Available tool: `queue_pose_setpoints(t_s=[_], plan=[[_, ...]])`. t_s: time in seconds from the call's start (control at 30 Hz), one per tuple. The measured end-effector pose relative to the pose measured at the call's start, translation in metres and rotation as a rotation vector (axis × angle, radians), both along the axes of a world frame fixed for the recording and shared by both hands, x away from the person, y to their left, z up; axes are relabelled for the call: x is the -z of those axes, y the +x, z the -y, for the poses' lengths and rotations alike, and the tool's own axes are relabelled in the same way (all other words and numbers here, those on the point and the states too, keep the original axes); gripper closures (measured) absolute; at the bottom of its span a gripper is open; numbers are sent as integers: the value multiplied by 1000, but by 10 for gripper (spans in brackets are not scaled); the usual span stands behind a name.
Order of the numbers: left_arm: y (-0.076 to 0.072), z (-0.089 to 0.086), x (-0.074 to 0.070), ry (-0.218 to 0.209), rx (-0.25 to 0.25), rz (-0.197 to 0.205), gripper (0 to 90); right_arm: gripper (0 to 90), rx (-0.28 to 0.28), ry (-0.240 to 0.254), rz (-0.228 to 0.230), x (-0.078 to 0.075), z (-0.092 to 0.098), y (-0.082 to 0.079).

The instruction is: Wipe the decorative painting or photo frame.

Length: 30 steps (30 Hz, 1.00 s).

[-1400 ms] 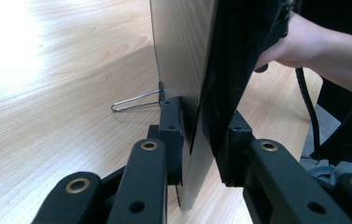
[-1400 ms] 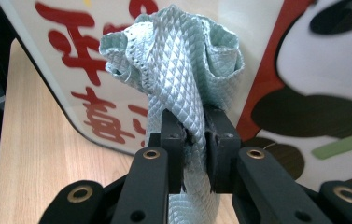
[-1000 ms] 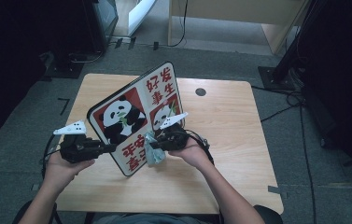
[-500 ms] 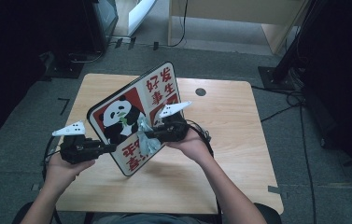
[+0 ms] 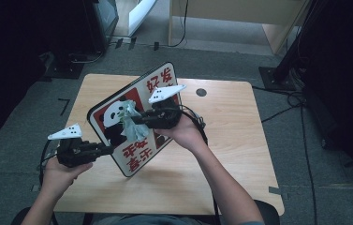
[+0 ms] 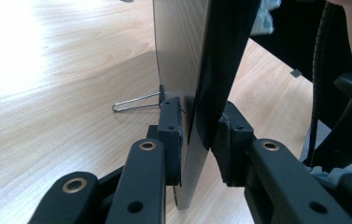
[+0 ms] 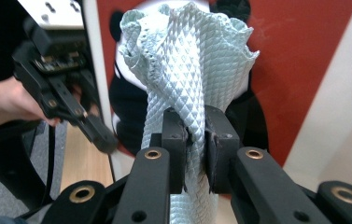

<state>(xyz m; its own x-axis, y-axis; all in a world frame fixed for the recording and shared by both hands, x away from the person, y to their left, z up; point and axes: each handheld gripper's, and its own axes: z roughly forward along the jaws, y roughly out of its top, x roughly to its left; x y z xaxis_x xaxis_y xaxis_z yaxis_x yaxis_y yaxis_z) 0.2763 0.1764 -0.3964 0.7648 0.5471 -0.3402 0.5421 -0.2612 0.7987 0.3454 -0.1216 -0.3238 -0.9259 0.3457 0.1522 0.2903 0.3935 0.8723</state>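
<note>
Right now my right fingers (image 7: 193, 135) are clamped on the pale green cloth (image 7: 187, 60) against the panda sign (image 5: 134, 117), while my left fingers (image 6: 197, 140) pinch that sign's lower edge, holding it tilted above the tabletop (image 5: 230, 140) near its left edge.

From where I sit, the high view is dim all around the tabletop (image 5: 239, 140), which is evenly lit and pale while the floor and corners beyond it sink into near black. In the left gripper view a hard white glare washes out the wood at the top left, far from the sign (image 6: 183, 51), whose dark edge is soft and out of focus. The right gripper view is bright and sharp on the cloth (image 7: 187, 70), with the background behind it blurred.
</note>
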Motion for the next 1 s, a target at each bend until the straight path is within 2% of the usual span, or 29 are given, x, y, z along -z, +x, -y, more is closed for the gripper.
queue_pose_setpoints(t_s=[0.1,0.27,0.5,0.63,0.83,1.0], plan=[[-1,0,0,5,-2,2,768,806,1,3,28,-6,-3,-1],[-1,1,0,11,-3,7,771,805,-3,19,48,-10,-10,2],[0,1,-1,17,-1,9,773,807,11,40,71,-6,-18,5],[1,0,-1,22,-1,7,777,802,10,54,67,-4,-21,7],[1,0,-1,22,6,8,777,796,3,44,73,-4,-20,7],[1,0,-1,19,6,7,776,796,-8,15,67,4,-19,5]])
